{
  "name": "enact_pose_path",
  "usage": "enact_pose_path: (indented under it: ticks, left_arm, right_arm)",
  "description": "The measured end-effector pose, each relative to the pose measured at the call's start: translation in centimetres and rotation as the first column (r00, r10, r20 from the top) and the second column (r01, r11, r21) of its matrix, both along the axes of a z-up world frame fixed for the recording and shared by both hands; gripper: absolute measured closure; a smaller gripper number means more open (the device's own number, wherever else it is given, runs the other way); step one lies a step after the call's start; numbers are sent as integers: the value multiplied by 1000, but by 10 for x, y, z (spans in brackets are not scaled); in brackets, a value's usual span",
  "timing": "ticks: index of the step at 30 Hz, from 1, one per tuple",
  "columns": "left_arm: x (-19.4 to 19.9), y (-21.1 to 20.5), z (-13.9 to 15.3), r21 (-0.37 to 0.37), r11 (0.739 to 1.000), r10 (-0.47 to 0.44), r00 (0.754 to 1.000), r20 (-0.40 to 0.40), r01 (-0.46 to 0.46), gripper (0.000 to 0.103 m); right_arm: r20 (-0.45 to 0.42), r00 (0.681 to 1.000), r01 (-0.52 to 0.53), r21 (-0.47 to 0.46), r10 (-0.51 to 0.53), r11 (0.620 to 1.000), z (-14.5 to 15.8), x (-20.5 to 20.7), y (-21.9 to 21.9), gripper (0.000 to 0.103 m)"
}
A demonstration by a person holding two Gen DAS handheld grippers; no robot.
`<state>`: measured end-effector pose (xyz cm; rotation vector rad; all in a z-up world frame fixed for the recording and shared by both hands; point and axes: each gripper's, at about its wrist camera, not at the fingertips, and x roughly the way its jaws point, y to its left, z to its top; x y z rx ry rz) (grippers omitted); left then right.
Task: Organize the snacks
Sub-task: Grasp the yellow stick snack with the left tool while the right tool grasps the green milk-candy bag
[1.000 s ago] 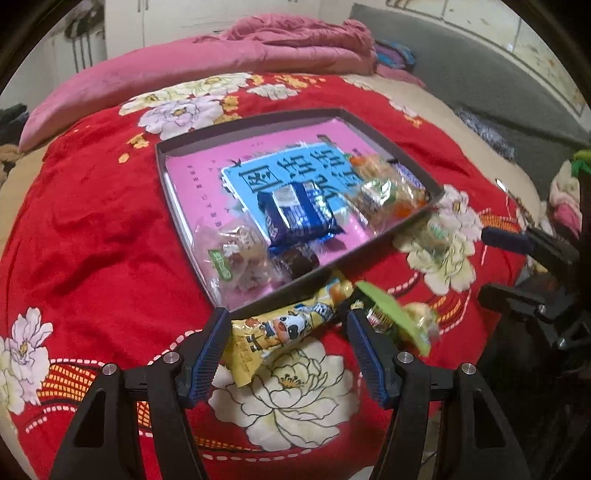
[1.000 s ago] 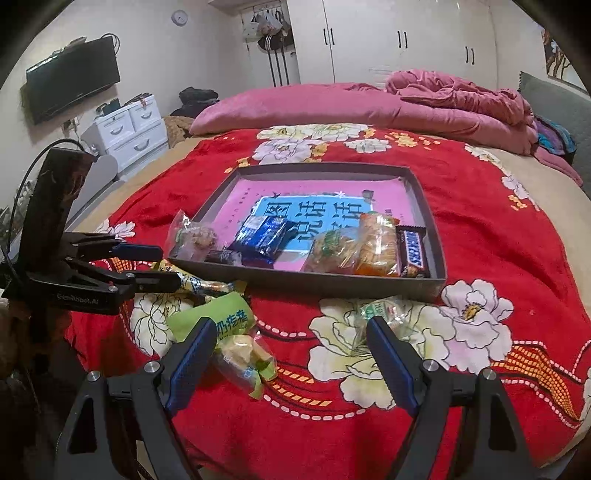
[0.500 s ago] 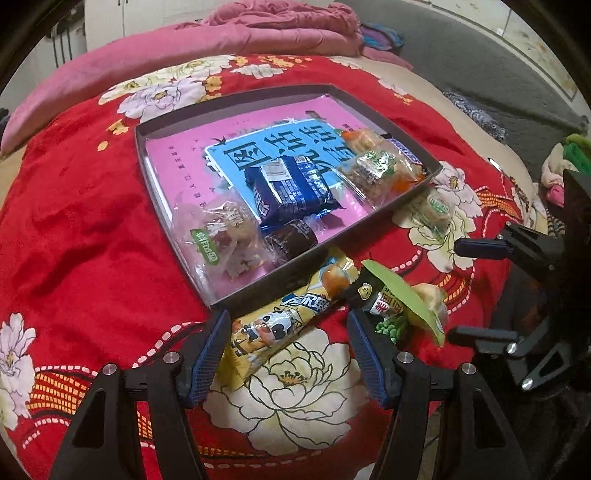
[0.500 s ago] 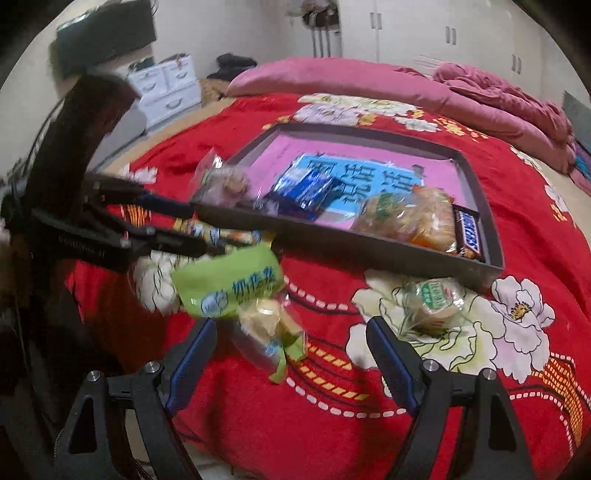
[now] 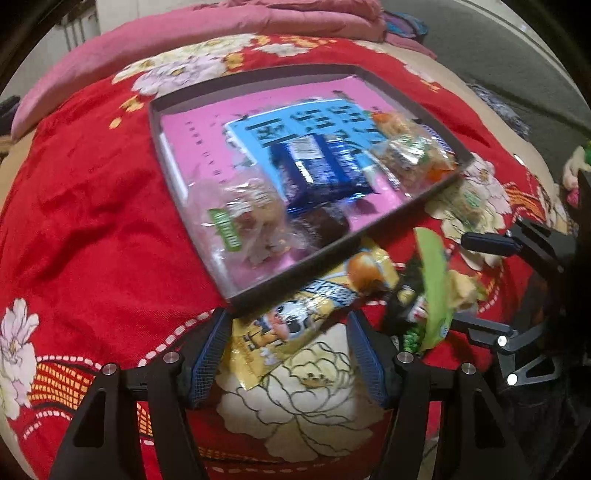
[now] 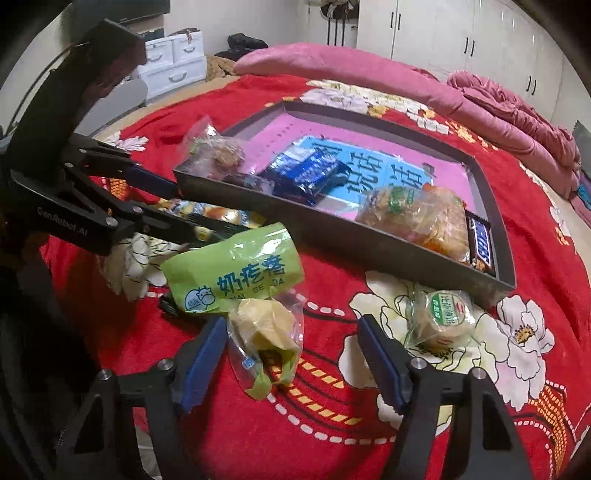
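Observation:
A dark tray (image 5: 155, 110) (image 6: 332, 236) with a pink and blue sheet lies on the red bedspread and holds several wrapped snacks, among them a blue pack (image 5: 321, 166) (image 6: 303, 171). My left gripper (image 5: 291, 354) (image 6: 207, 206) is open, its jaws on either side of a yellow snack bar (image 5: 295, 321) lying just outside the tray's near edge. My right gripper (image 6: 291, 354) (image 5: 476, 280) is open around a green-labelled clear bag (image 6: 243, 284) (image 5: 432, 284) on the bedspread. A small round wrapped cake (image 6: 441, 314) lies to the right of it.
A pink quilt (image 6: 369, 70) and a pillow lie at the far side of the bed. White drawers (image 6: 173, 55) and wardrobes (image 6: 443, 29) stand beyond. The bed's near edge is right under both grippers.
Both grippers have moved forward and lower toward the snacks outside the tray. The yellow bar now sits between the left jaws, the green bag between the right jaws. Both stay open.

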<state>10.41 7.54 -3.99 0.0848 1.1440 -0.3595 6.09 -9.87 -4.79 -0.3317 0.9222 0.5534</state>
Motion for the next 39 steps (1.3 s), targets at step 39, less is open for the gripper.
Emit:
enact_pose_path:
  ticks: [39]
  left_arm:
    - [-8,-18,11,9,992,-123,991,53,123,50]
  right_arm:
    - [-48,995,87,108,-82,990,-6,26,-16,47]
